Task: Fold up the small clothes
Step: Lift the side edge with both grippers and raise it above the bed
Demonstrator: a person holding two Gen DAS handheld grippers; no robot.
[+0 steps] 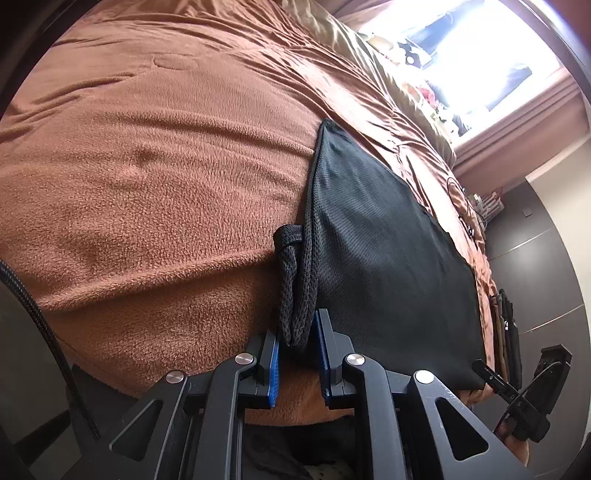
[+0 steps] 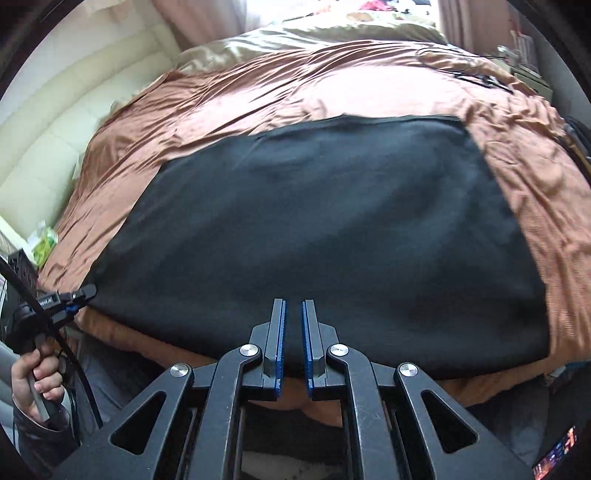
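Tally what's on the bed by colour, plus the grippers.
Black garment: 1
Brown blanket: 1
Olive cover: 1
Grippers: 2, left gripper, right gripper
Total: 5

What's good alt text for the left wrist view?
The left gripper, jaws open, straddles the bunched corner of a black mesh garment that lies flat on a brown fleece blanket covering a bed. The right gripper shows at the lower right edge, by the garment's other near corner.
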